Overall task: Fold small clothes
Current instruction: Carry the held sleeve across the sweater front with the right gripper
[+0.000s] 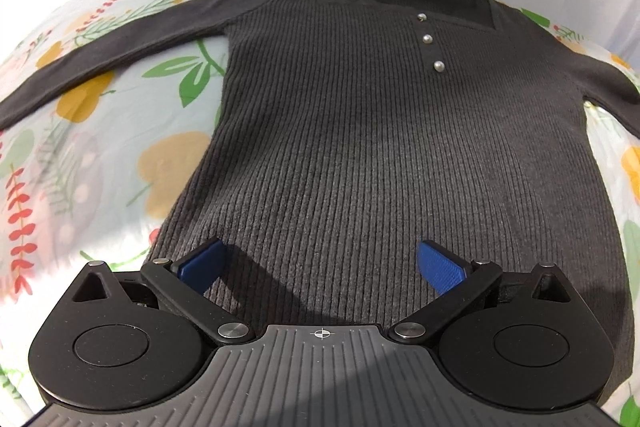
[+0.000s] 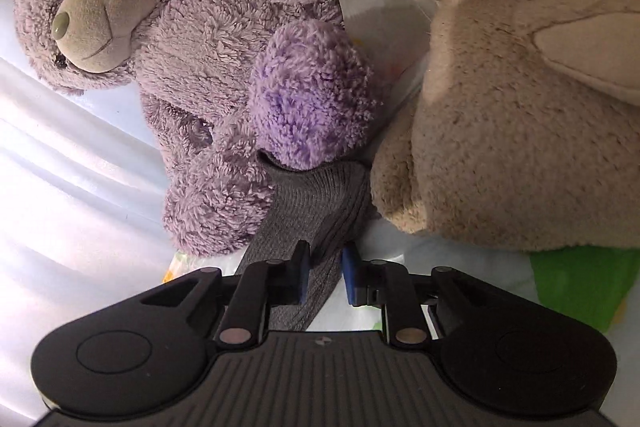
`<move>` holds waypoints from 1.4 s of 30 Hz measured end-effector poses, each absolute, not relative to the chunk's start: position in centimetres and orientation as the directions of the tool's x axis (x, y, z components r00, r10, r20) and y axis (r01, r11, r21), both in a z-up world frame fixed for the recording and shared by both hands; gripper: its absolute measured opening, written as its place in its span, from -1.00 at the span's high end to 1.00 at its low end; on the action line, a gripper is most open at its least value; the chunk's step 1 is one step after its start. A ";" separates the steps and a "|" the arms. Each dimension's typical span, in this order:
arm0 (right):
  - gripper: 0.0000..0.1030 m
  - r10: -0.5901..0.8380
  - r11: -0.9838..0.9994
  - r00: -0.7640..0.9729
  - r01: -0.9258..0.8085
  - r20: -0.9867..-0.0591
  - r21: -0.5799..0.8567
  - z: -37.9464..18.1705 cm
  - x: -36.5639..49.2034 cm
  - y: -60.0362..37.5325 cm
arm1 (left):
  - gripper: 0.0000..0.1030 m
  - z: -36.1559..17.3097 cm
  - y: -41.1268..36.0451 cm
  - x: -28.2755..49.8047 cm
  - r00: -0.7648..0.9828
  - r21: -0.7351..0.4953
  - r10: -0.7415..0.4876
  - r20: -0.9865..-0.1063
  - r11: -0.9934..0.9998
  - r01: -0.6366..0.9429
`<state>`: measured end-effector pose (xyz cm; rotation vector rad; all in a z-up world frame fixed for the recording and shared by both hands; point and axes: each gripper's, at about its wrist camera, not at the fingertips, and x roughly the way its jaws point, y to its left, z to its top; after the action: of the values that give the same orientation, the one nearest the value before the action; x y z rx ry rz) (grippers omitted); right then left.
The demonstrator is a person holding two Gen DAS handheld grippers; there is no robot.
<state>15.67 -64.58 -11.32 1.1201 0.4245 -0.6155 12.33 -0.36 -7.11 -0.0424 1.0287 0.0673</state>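
Sweater (image 1: 360,131) lies flat on the bedsheet (image 1: 100,131).

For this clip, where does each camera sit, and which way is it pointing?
Left wrist: rides on the left gripper, low over the hem, looking up a dark grey sweater on a floral sheet; open fingers show.
Right wrist: rides on the right gripper, facing a purple teddy bear and beige plush toy; fingers pinch grey knit.
Shared: apparently the sweater.

1. Left gripper (image 1: 320,263): black body with a grey ribbed centre plate bearing a small crosshair mark, two round black discs, silver pivot screws, blue textured finger pads (image 1: 438,265)
2. Right gripper (image 2: 325,277): same build (black linkage arms, blue pads, silver pivot screws)
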 end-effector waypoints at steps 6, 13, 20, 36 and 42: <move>0.82 -0.267 0.300 0.750 0.662 -0.605 0.687 -11.2 16.0 -64.5 | -1.00 -7.1 0.4 12.5 0.515 -0.031 -0.009 -0.857 0.999 -0.035; 0.84 -0.258 0.643 0.845 0.512 -0.468 0.570 -3.7 18.7 -55.5 | -1.00 -6.4 0.6 12.8 0.520 -0.054 -0.051 -0.853 0.999 0.009; 0.69 0.309 0.862 0.885 -0.107 -0.348 0.495 0.4 22.2 -35.7 | -0.98 -2.2 1.3 17.9 0.588 -0.328 -0.319 -0.743 0.940 0.096; -0.68 0.444 0.760 0.764 -0.043 -0.469 0.649 -5.7 17.5 -34.8 | -0.41 -7.2 -2.4 31.5 0.432 -0.591 -0.551 -0.714 0.805 0.052; -0.63 0.408 0.723 0.799 0.013 -0.442 0.690 -6.1 16.3 -36.9 | -0.12 -8.0 -2.6 32.9 0.407 -0.635 -0.593 -0.695 0.772 0.040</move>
<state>16.31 -36.88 -6.12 0.7391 0.6186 0.2345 32.90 -2.64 -8.04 -0.5864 1.0900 -0.4289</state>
